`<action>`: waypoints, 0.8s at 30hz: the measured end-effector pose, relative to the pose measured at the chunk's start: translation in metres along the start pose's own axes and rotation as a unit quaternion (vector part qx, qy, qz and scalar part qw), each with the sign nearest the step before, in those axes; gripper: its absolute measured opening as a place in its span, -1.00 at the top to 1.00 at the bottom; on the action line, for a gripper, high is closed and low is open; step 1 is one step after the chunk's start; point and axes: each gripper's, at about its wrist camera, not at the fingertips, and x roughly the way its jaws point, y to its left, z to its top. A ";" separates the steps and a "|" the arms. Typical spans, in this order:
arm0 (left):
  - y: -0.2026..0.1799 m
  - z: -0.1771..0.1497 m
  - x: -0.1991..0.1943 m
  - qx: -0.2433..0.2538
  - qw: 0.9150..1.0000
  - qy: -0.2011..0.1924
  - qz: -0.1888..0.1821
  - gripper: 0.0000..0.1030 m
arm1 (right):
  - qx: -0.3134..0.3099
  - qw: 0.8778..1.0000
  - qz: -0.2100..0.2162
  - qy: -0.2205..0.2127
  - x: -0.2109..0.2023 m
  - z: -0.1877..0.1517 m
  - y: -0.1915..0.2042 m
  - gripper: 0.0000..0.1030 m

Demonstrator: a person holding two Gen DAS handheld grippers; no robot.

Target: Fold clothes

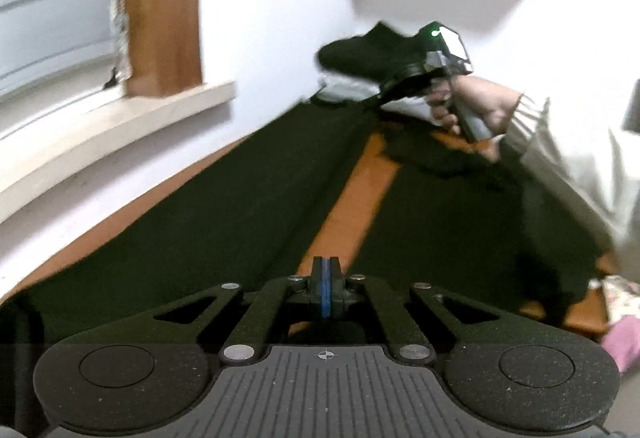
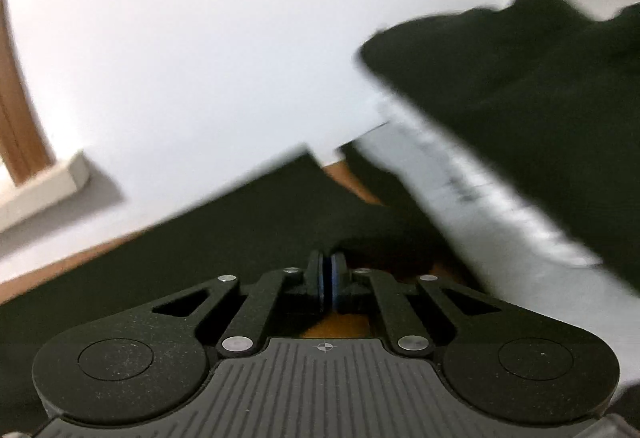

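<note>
Dark trousers (image 1: 224,206) — legs lengthwise, running toward wall (image 1: 280,18).

Black tool (image 1: 326,288), blue pads; cream ribbed sleeve (image 1: 532,126)

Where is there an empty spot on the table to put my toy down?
Little room. The dark garment covers most of the wooden table. Bare patches: a narrow wood strip between its two long dark panels, a thin edge between the garment and the white wall, and a bit at the right corner. The far end is crowded with the folded stack.
</note>
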 end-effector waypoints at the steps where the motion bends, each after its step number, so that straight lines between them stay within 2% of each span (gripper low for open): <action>1: -0.002 -0.001 -0.001 0.005 1.000 0.000 0.007 1.00 | 0.001 1.000 -0.008 -0.004 -0.012 0.003 -0.003 0.90; 3: 0.003 -0.005 0.004 0.000 1.000 0.007 0.020 1.00 | -0.012 1.000 -0.014 -0.001 -0.023 0.001 -0.006 0.88; 6: 0.017 -0.013 0.016 -0.011 0.999 0.027 0.033 0.93 | -0.053 0.998 -0.031 0.021 -0.026 -0.007 -0.006 0.61; 8: 0.032 -0.014 0.020 -0.018 0.998 0.032 0.053 0.81 | -0.099 0.993 -0.061 0.008 -0.026 -0.017 0.006 0.45; 9: 0.043 -0.013 0.017 -0.022 0.997 0.034 0.070 0.80 | -0.118 0.991 -0.062 0.000 -0.025 -0.021 0.014 0.43; 10: 0.054 -0.011 0.015 -0.026 0.995 0.035 0.088 0.79 | -0.132 0.990 -0.048 -0.009 -0.025 -0.025 0.023 0.36; 11: 0.066 -0.010 0.012 -0.030 0.993 0.037 0.106 0.74 | -0.140 0.990 -0.025 -0.010 -0.024 -0.029 0.032 0.21; 13: 0.091 -0.007 0.005 -0.041 0.988 0.040 0.142 0.29 | -0.157 0.987 0.017 -0.011 -0.022 -0.037 0.053 0.10; 15: 0.122 -0.003 -0.005 -0.061 0.982 0.046 0.173 0.10 | -0.182 0.982 0.050 -0.011 -0.016 -0.048 0.074 0.10; 18: 0.160 -0.004 -0.007 -0.082 0.974 0.068 0.200 0.05 | -0.209 0.976 0.060 -0.009 -0.006 -0.063 0.093 0.10; 22: 0.186 -0.006 0.008 -0.105 0.973 0.093 0.185 -0.01 | -0.214 0.976 0.053 -0.006 0.005 -0.076 0.087 0.10; 23: 0.191 -0.007 0.014 -0.109 0.974 0.102 0.173 0.01 | -0.201 0.978 0.059 -0.004 0.003 -0.075 0.084 0.10; 24: 0.192 -0.008 0.017 -0.107 0.974 0.107 0.168 0.21 | -0.187 0.980 0.066 -0.012 0.001 -0.074 0.081 0.10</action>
